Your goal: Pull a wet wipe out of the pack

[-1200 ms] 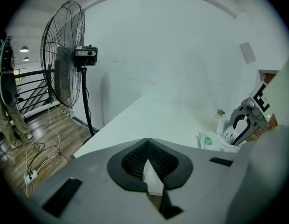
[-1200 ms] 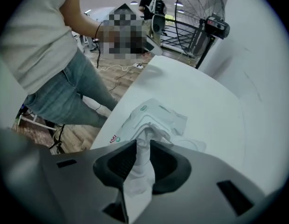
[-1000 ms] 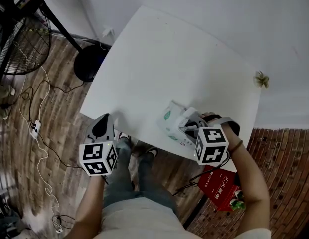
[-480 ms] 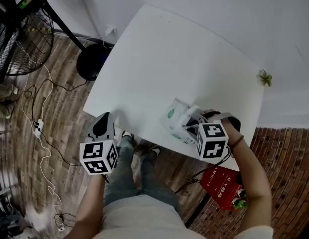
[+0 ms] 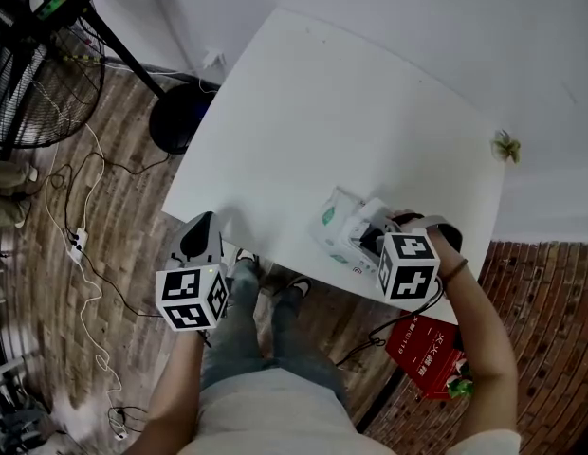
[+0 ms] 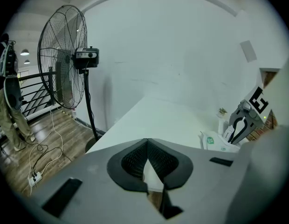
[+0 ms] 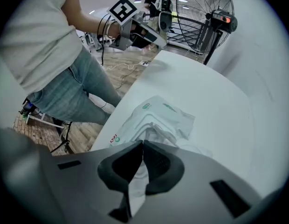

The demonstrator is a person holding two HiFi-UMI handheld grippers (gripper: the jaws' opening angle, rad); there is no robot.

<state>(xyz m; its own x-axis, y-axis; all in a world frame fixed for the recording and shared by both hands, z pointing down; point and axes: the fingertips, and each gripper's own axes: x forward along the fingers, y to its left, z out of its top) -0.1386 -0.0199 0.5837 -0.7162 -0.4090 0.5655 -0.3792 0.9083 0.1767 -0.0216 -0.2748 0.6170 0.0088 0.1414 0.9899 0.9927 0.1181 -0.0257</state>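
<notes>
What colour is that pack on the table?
White soft plastic pack with green logos; best in right gripper view.

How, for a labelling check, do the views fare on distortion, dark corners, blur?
Head view: evenly lit, sharp across the white rectangular table. Left gripper view: heavy fisheye, black corners, the shut left gripper soft. Right gripper view: likewise; the white, green-printed wet wipe pack is crisp, the right gripper pinching its white wipe blurs.

The white table (image 5: 332,112) carries 1 wet wipe pack (image 5: 338,227) near its front edge.
</notes>
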